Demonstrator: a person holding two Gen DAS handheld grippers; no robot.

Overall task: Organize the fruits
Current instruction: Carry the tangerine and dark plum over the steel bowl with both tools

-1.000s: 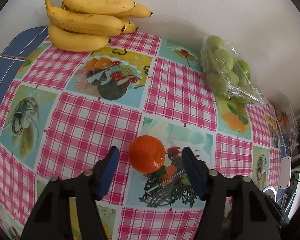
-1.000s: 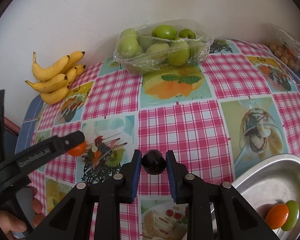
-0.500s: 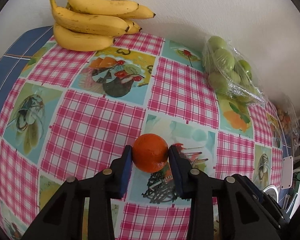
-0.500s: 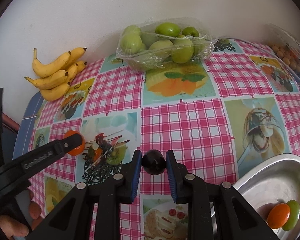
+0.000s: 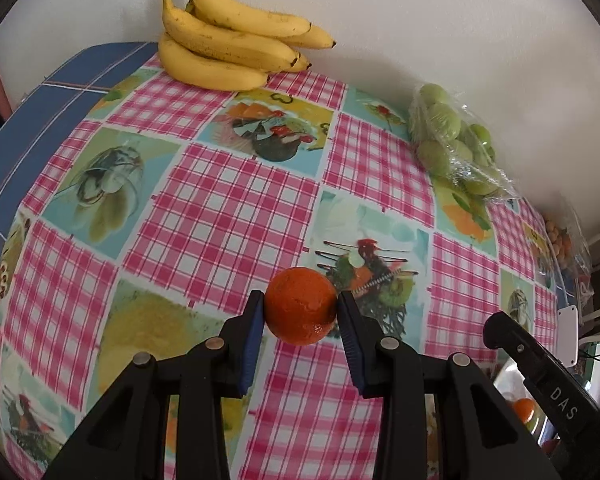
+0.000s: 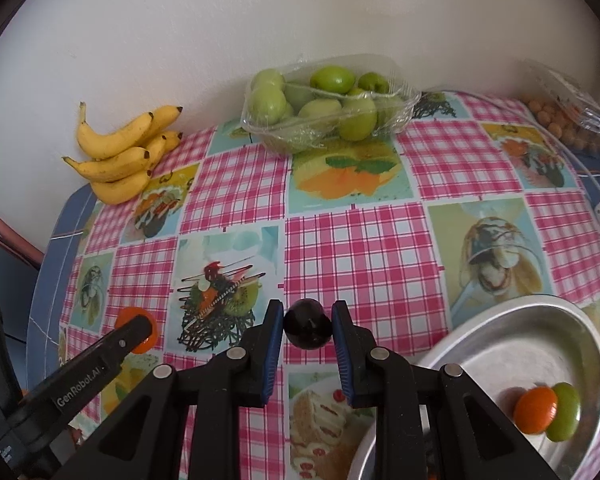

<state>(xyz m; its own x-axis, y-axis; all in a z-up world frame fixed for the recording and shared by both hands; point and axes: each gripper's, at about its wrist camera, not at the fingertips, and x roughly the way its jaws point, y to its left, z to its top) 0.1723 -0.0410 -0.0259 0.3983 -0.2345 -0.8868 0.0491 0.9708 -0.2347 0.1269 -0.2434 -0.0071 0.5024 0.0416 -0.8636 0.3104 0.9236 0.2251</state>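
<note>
1. the orange [image 5: 301,306] sits clamped between the left gripper [image 5: 300,312] pads, over the checked cloth [image 5: 228,208].
2. the right gripper [image 6: 308,326] is clenched on a dark plum [image 6: 308,329].
3. a metal bowl [image 6: 500,320] at right holds an orange fruit [image 6: 536,410] touching a green one [image 6: 565,412].
4. bananas [image 5: 228,40] and bagged green fruit [image 5: 452,144] lie by the wall.

I am seeing the middle of the tablecloth [image 6: 364,248] lying bare for passing, while bananas [image 6: 120,152], a tray of green fruit [image 6: 324,104] and a bag [image 6: 568,116] are crowding the wall side and a metal bowl [image 6: 512,320] is blocking near right.
</note>
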